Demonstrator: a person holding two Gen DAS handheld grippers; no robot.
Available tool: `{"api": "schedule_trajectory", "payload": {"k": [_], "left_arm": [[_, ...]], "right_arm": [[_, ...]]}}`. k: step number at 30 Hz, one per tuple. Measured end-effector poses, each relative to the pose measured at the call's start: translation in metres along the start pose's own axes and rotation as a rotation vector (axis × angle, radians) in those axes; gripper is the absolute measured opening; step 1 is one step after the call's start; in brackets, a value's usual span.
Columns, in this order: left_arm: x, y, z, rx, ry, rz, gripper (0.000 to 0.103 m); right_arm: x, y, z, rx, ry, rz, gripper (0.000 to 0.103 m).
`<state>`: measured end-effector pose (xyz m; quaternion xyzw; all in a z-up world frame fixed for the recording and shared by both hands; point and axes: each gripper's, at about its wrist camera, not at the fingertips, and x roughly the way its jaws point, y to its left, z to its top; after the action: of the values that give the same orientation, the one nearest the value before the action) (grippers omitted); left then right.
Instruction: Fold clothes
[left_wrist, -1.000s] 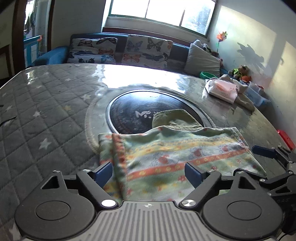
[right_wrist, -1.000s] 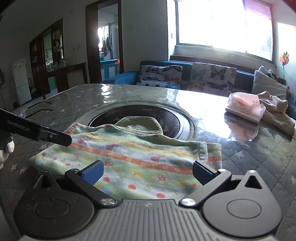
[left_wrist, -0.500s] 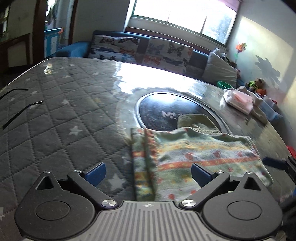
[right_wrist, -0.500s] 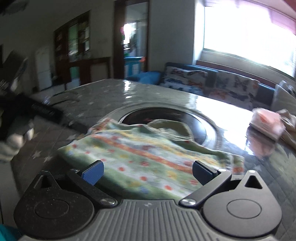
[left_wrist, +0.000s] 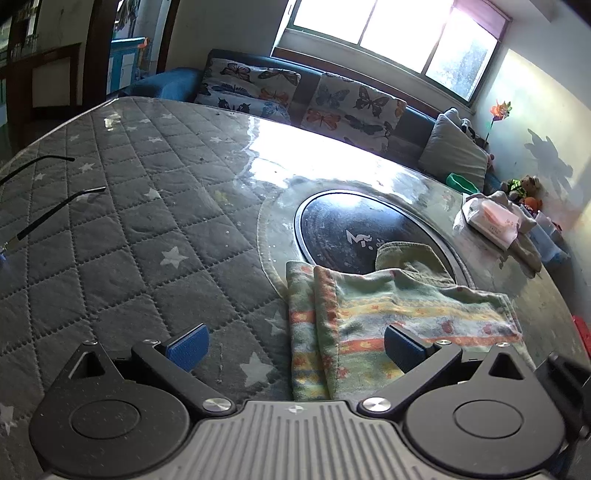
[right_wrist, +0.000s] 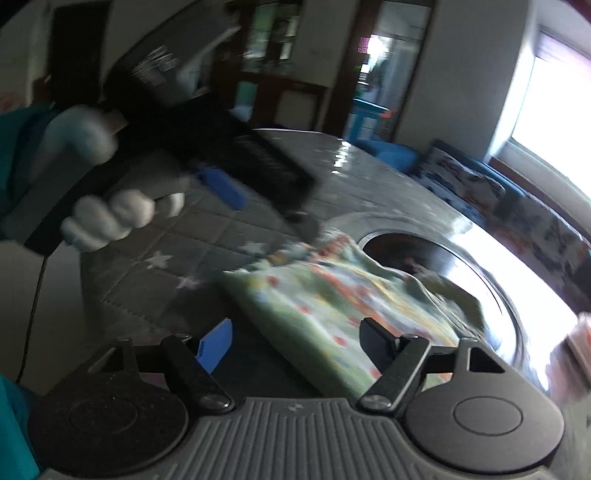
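A green patterned garment (left_wrist: 391, 321) with orange and yellow stripes lies folded flat on the quilted table, partly over the dark round inset. An olive inner layer (left_wrist: 410, 258) sticks out at its far edge. My left gripper (left_wrist: 293, 345) is open and empty, just in front of the garment's left folded edge. My right gripper (right_wrist: 295, 341) is open and empty, near the garment (right_wrist: 343, 299) at its near corner. The right wrist view is motion-blurred. It shows the left gripper (right_wrist: 229, 188) held by a gloved hand above the table at left.
The grey star-quilted table cover (left_wrist: 122, 229) stretches left. A dark round inset (left_wrist: 351, 229) sits mid-table. A tissue pack (left_wrist: 491, 218) and a beige cloth (left_wrist: 524, 236) lie at the far right. Thin black cables (left_wrist: 55, 206) lie at the left. A sofa (left_wrist: 295, 92) stands behind.
Both grippers have swung left. The left now faces the garment's left edge and bare quilt. The right has turned sharply, bringing the left hand into view. The garment has not moved.
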<state>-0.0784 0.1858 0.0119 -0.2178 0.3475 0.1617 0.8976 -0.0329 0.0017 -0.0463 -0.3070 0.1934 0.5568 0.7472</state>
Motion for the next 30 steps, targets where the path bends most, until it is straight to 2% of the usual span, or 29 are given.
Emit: {"api": "schedule_trajectory", "payload": {"k": [4, 8, 11, 12, 15, 19, 26, 30], "left_arm": [[0.003, 0.002, 0.003, -0.011, 0.013, -0.008, 0.101], [0.006, 0.005, 0.005, -0.023, 0.026, -0.015, 0.101], [0.008, 0.006, 0.007, -0.031, 0.036, -0.021, 0.101], [0.009, 0.007, 0.008, -0.034, 0.039, -0.023, 0.101], [0.011, 0.009, 0.008, -0.083, 0.065, -0.055, 0.101], [0.015, 0.012, 0.008, -0.152, 0.101, -0.1, 0.101], [0.021, 0.017, 0.008, -0.273, 0.163, -0.179, 0.101], [0.024, 0.02, 0.008, -0.342, 0.199, -0.224, 0.094]], "right_arm": [[0.012, 0.014, 0.009, -0.058, 0.013, 0.024, 0.062], [0.026, 0.025, 0.017, -0.084, 0.024, 0.049, 0.058], [0.035, 0.032, 0.019, -0.1, 0.038, 0.05, 0.05], [0.038, 0.034, 0.019, -0.103, 0.041, 0.045, 0.046], [0.042, 0.033, 0.023, -0.085, 0.053, 0.013, 0.026], [0.034, 0.023, 0.024, -0.011, 0.019, 0.024, 0.014], [0.01, -0.002, 0.027, 0.144, -0.069, 0.037, 0.012], [-0.005, -0.014, 0.024, 0.2, -0.103, 0.042, 0.011]]}}
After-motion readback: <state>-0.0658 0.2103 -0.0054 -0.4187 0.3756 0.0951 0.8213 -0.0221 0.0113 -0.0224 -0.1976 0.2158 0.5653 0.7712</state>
